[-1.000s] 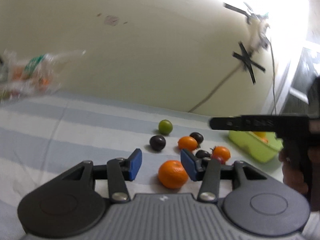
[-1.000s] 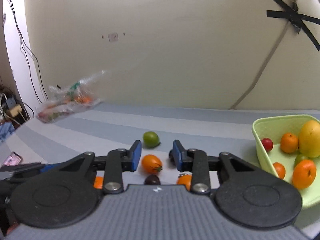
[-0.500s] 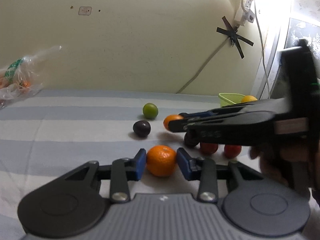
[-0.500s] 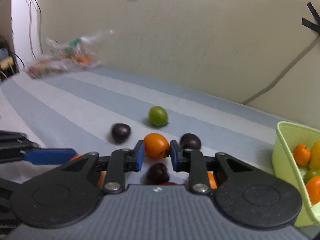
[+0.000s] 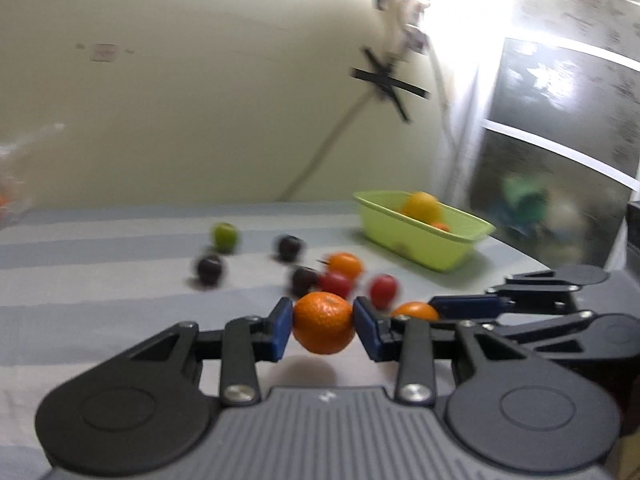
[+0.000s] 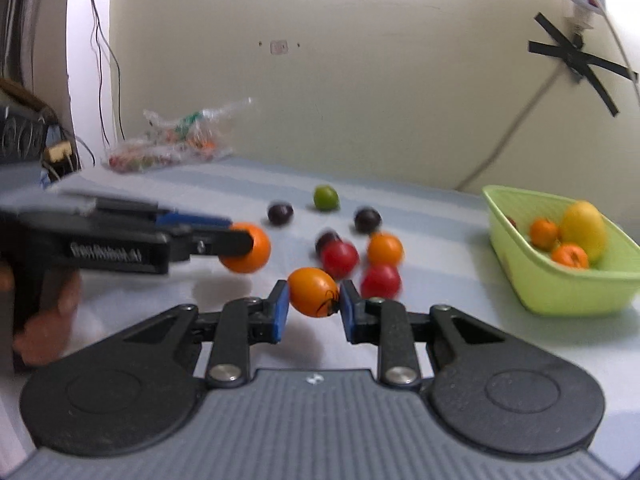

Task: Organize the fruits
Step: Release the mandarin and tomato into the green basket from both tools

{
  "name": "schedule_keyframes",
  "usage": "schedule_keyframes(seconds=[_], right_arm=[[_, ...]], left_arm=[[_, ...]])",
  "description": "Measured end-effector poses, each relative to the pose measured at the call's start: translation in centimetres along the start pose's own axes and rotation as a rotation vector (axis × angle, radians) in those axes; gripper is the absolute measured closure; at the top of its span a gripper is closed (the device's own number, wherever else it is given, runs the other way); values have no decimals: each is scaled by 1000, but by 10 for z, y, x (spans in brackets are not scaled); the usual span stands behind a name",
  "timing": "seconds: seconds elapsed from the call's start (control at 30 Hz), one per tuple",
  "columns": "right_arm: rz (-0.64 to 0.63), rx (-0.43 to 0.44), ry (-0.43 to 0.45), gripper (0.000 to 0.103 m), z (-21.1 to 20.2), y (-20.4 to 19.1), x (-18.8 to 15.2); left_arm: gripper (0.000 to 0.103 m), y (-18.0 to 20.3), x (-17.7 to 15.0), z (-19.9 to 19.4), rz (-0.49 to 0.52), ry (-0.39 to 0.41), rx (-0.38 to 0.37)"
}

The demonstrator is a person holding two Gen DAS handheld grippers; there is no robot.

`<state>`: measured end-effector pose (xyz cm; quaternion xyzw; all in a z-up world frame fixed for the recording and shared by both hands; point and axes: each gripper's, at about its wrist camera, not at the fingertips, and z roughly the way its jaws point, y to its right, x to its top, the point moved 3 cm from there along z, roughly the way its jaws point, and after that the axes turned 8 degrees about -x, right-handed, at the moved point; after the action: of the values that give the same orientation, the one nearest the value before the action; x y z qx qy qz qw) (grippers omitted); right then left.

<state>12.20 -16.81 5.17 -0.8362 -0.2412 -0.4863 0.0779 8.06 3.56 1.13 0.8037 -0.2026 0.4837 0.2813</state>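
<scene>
Jaws of both tools pinch fruit. Left gripper [image 5: 323,328] clamps a mandarin [image 5: 324,322] between its blue pads, lifted clear of the striped cloth [image 5: 100,280], shadow showing underneath. Right gripper [image 6: 313,306] clamps an orange tomato [image 6: 313,292], stem end toward the right pad, also raised off the cloth.

Step in hand, as I judge it: both picks made, carry to the green basket [image 6: 560,292] comes next. Basket sits to the right, already holding a yellow fruit [image 6: 582,228] and small mandarins.

Loose pile left on the cloth: red tomatoes, an orange one, dark plums, one green fruit [image 6: 326,198] at the back. Plastic bag [image 6: 180,144] lies far left by the wall.

Next move calls for swinging right over the basket rim, one tool at a time since they sit close, then opening low to avoid bounce.
</scene>
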Motion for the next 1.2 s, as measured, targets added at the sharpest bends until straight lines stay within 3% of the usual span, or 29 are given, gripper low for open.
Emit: schedule_keyframes(seconds=[0.13, 0.27, 0.47, 0.67, 0.9, 1.0, 1.2], right_arm=[[14, -37, 19, 73, -13, 10, -9], [75, -86, 77, 73, -26, 33, -9], [178, -225, 185, 73, -32, 85, -1], [200, -356, 235, 73, -16, 132, 5], [240, -408, 237, 70, 6, 158, 0], [271, -399, 239, 56, 4, 165, -3], [364, -422, 268, 56, -3, 185, -5]], left_arm=[[69, 25, -1, 7, 35, -33, -60], [69, 40, 7, 19, -1, -44, -107], [69, 64, 50, 67, -73, -31, -152], [69, 79, 88, 140, -110, -60, -118], [71, 89, 106, 200, -110, -94, -66], [71, 91, 107, 215, -93, -111, -48], [71, 85, 109, 202, -121, -79, -49]])
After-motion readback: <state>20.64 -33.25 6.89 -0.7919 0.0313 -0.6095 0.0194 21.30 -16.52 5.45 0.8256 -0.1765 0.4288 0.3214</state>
